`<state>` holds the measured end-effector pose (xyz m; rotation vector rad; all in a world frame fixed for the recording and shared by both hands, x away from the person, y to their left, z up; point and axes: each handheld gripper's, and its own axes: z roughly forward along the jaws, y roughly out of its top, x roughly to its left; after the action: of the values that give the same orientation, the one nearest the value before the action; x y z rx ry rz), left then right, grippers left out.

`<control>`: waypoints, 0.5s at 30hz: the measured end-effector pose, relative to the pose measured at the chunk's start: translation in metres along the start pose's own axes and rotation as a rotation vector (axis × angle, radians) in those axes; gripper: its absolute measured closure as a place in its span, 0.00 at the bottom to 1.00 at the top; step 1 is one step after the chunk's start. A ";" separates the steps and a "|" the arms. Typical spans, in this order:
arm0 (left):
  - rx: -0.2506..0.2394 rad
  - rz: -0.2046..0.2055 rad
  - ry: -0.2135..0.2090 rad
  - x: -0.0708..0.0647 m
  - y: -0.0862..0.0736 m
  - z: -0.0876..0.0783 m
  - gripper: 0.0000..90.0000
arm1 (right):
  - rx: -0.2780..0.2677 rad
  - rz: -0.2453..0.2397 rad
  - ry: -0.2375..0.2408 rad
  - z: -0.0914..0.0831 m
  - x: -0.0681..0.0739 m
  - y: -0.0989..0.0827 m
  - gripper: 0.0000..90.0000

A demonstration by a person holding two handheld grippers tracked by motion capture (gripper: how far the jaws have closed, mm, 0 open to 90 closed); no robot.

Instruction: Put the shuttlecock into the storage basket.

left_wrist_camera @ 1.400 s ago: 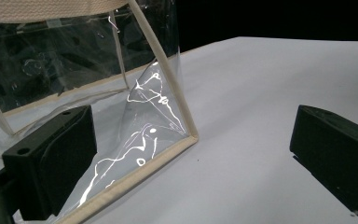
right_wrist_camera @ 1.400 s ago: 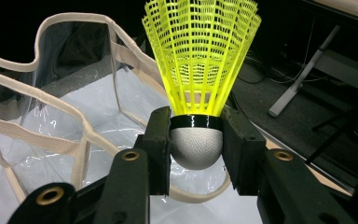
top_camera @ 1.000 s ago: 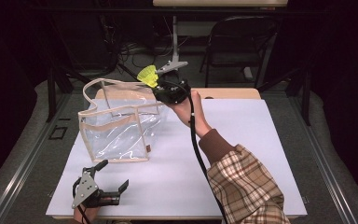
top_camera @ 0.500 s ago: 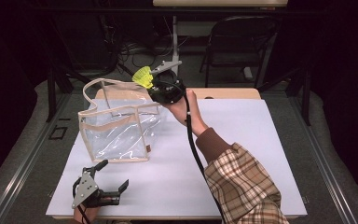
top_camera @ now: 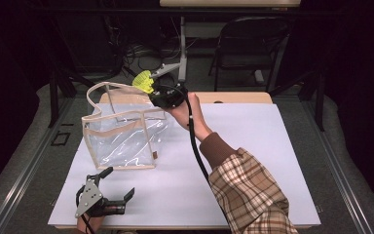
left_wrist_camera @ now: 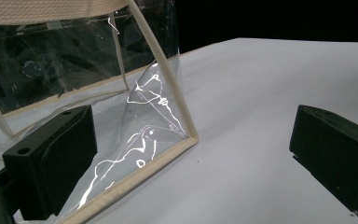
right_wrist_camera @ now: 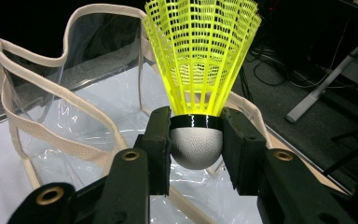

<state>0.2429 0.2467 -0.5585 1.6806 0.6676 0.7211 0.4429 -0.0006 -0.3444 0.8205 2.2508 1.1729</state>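
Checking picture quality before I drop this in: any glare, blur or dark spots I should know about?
Left gripper view: white glare streaks on the clear bag. Right gripper view: shuttlecock sharp, the floor behind it dim. High view: white table evenly lit, surroundings nearly black.

My right arm reaches up the middle of the high view, its right gripper [top_camera: 152, 87] raised near the upper centre with jaws clamped tight, while my left gripper [top_camera: 118, 189] rests low at the lower left, jaws spread wide apart.
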 end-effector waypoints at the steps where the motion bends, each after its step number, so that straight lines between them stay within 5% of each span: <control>1: 0.001 0.000 0.001 0.000 0.000 0.000 0.01 | 0.000 0.000 0.000 0.000 0.000 0.000 0.73; 15: -0.002 -0.001 -0.002 0.000 0.000 0.000 0.01 | 0.027 -0.012 0.009 0.009 0.002 0.001 0.73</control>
<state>0.2430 0.2468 -0.5585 1.6783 0.6663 0.7188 0.4476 0.0062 -0.3480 0.8129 2.2805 1.1454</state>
